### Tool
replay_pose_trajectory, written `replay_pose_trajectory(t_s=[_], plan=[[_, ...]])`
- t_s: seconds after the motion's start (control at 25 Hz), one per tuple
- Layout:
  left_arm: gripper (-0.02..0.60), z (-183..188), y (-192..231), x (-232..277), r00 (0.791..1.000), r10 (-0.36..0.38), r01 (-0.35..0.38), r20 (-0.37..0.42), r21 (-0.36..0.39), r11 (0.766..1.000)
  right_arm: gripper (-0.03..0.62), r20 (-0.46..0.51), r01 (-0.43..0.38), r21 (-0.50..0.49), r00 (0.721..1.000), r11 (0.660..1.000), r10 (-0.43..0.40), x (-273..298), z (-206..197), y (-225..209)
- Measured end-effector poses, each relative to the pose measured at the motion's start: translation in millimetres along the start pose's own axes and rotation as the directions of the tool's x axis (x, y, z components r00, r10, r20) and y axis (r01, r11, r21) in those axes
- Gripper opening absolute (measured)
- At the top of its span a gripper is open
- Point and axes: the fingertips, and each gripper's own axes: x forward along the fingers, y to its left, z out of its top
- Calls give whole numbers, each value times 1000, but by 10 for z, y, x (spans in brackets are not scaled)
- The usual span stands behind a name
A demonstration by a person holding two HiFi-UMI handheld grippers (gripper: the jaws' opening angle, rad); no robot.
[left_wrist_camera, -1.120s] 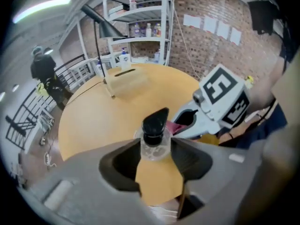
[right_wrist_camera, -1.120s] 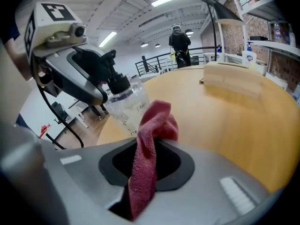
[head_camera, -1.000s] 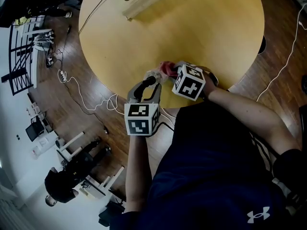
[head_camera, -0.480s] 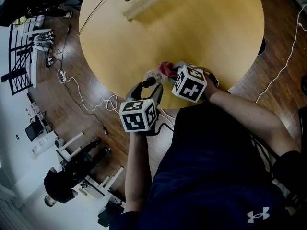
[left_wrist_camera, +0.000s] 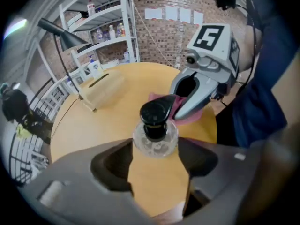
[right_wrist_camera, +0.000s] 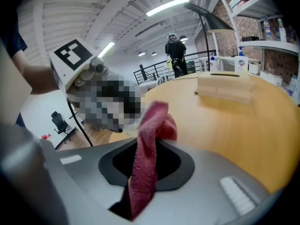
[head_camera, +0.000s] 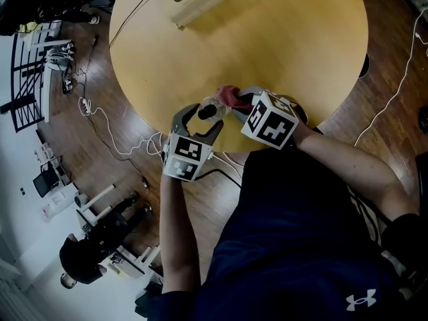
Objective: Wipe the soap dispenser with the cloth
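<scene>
1. Right gripper [right_wrist_camera: 151, 150]: the jaws are clamped on the cloth [right_wrist_camera: 157, 118], a red towelling strip that rises from between them and folds over at its free end.
2. Left gripper [left_wrist_camera: 157, 159]: the jaws stand apart and have just been opening. The soap dispenser [left_wrist_camera: 155, 140] stands between their tips, and the pads do not press on it.
3. Soap dispenser: a clear round body under a black pump head [left_wrist_camera: 156, 113], upright close to the near edge of the table [head_camera: 281, 32]. Its long axis is vertical.
4. Governing relation: in the head view the dispenser [head_camera: 208, 107] lies just left of the cloth [head_camera: 229, 93], whose free end sits at the far right side of the pump head. Whether the cloth touches the dispenser cannot be told.
5. Judgement: the right gripper [head_camera: 239, 100] carries the wiping surface and needs only a short leftward move, then strokes along the vertical axis.
6. Judgement: with the left gripper [head_camera: 198, 117] loose around it, the bottle is unbraced. A sideways wipe could tip it or push it towards the near edge.
</scene>
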Motion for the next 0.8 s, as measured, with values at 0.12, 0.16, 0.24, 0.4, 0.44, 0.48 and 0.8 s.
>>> replay_pose_trajectory(t_s=[0.12,0.16,0.24,0.4,0.44,0.48,0.8], plan=[[308,65,-10,-74,999,40,-32,24,-290,957,75,23,22,-26,999,999,-22,85,120,-99],[307,73,-16,-87,997,70,-53,33,-372,927,75,9,23,-35,1000,999,-23,148,88,-129],[304,67,-26,-79,988,150,-123,29,-432,893,76,-37,19,-27,999,999,-20,276,-60,-192],[291,-15,5,-45,965,262,-249,-11,-359,900,75,-100,16,25,995,1000,-13,390,-309,-188],[295,-16,8,-52,966,259,-246,-9,-347,905,75,-101,14,28,995,1000,-11,373,-313,-160],[295,-15,11,-56,968,249,-236,-2,-331,914,75,-97,10,27,995,1000,-8,338,-292,-129],[293,-91,97,3,992,127,-126,-11,76,989,75,25,-55,42,998,998,54,24,112,68]])
